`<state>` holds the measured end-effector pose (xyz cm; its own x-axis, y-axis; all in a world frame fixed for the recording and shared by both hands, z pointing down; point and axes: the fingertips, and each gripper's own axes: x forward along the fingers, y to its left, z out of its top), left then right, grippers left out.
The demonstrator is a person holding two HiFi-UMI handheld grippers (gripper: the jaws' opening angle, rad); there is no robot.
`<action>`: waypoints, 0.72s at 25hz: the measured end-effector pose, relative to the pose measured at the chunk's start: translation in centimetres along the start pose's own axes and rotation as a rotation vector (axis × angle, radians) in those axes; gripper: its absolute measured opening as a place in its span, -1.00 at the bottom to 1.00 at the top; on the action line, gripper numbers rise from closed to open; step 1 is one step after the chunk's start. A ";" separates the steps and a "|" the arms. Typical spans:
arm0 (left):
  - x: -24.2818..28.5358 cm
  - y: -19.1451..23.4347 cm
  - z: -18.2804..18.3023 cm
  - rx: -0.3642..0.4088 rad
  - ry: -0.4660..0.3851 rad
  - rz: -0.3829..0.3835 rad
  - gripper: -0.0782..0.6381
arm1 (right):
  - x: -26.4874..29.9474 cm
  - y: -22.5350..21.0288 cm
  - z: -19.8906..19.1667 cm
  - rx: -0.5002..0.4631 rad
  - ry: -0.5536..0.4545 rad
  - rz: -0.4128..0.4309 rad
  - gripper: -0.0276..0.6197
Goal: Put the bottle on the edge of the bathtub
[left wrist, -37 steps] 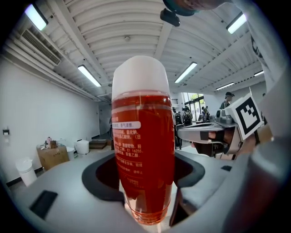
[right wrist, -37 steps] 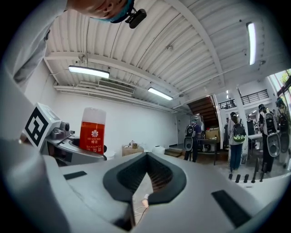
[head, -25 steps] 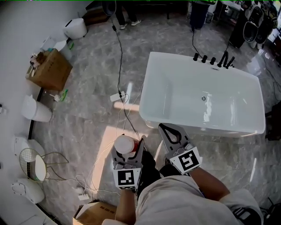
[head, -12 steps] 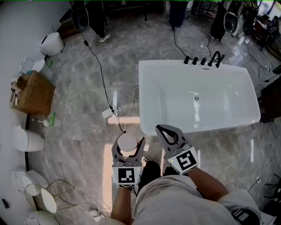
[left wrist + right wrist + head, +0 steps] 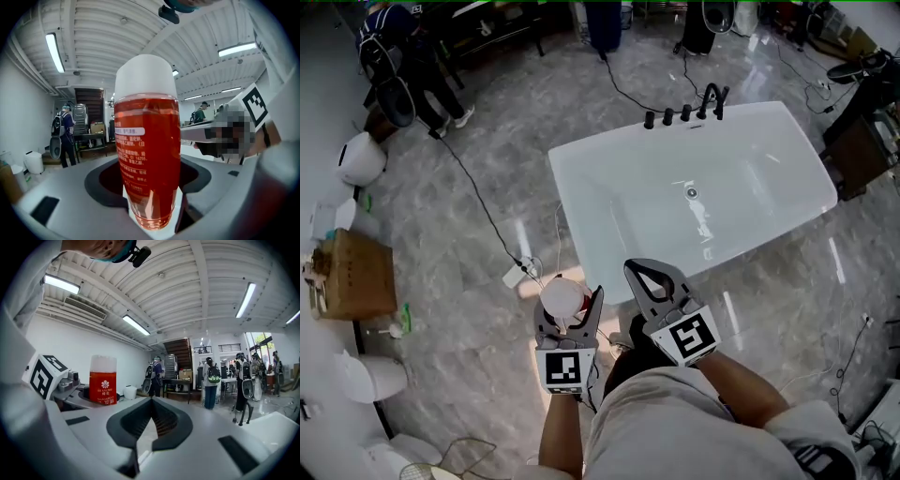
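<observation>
left gripper (image 5: 571, 307) clamped on the red bottle (image 5: 146, 154) (white cap up), held above the floor just outside the bathtub (image 5: 628, 202); right gripper (image 5: 151, 402) alongside, nearer the bathtub, jaws closed, empty.

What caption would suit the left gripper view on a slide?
Left tool clamps an upright, white-capped clear plastic bottle of red liquid.

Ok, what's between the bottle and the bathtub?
Head view: only a narrow strip of bare floor separates the bottle, in the left tongs, from the bathtub.
</observation>
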<state>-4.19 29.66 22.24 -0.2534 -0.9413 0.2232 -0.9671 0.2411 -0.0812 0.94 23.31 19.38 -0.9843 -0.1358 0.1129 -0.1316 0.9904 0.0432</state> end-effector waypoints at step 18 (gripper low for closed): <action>20.5 3.2 3.8 0.075 0.021 -0.205 0.07 | 8.5 -17.3 0.1 0.042 -0.048 -0.238 -0.90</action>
<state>-12.39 10.20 22.92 -0.0524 -0.9634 0.2628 -0.9943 0.0259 -0.1033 -5.13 5.03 19.44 -0.9291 -0.3653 0.0572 -0.3647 0.9309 0.0215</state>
